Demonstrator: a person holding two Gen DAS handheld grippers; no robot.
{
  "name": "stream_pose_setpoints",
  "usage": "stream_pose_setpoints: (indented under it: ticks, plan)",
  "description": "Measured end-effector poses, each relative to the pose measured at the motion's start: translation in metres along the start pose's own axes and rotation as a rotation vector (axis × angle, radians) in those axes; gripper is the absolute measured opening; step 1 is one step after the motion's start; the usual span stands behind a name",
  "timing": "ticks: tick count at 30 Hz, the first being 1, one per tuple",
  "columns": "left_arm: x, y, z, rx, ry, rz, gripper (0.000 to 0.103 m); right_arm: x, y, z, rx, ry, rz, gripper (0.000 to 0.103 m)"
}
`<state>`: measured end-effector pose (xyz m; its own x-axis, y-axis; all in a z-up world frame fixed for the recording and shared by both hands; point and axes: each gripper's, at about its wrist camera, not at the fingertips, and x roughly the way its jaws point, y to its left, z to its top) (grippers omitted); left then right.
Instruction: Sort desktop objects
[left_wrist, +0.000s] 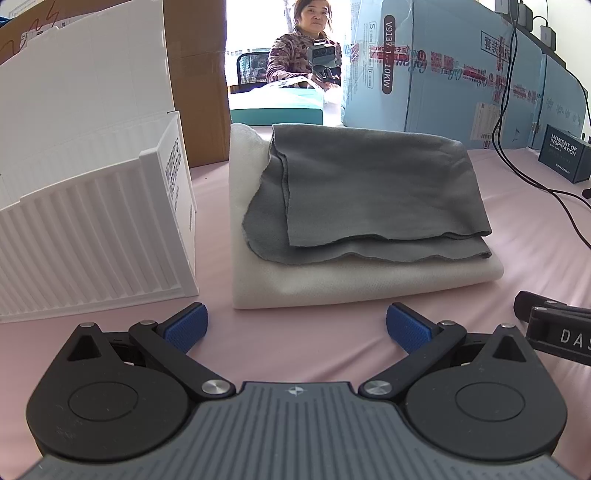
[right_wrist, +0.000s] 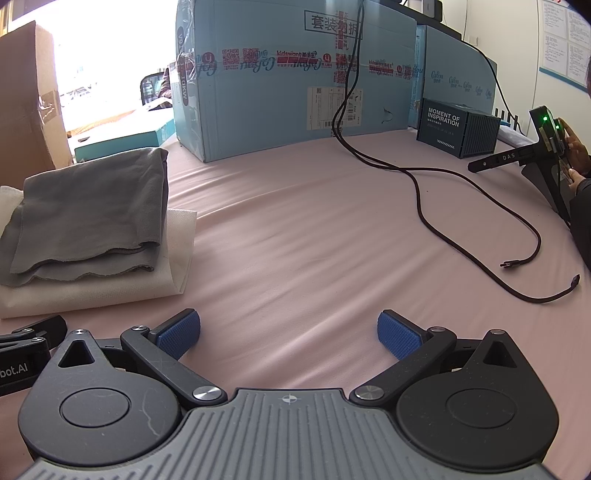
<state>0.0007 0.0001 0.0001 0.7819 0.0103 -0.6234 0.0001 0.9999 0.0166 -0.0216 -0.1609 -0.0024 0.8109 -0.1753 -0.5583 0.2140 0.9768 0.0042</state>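
On pink table (right_wrist: 295, 229), both tools idle: left gripper (left_wrist: 297, 326) and right gripper (right_wrist: 288, 334) gape wide, empty. Folded grey cloth (left_wrist: 369, 192) atop white cloth (left_wrist: 369, 280), beside white crate (left_wrist: 96, 236). Sorting unstarted, likely; next move: advance left, pinch cloth edge.

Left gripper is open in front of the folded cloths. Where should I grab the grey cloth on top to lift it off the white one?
Probably the wavy near hem of the folded grey cloth, coming straight in low with the left gripper. Its layered edges overhang the folded white cloth there, facing the open jaws; the fold sits at the far side.
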Motion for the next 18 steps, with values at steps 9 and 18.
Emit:
stream_pose_setpoints:
  ticks: [9,18]
  plan:
    - [0.0043,0.0043,0.0003,-0.001,0.004,-0.003,0.103,0.001,-0.0003,0.0024,-0.014,-0.001,-0.011,0.103]
    - [0.0022,0.0027,0.0005,0.011,-0.006,0.009,0.103,-0.0001,0.0023,-0.0013,-0.014,-0.002,-0.012,0.103]
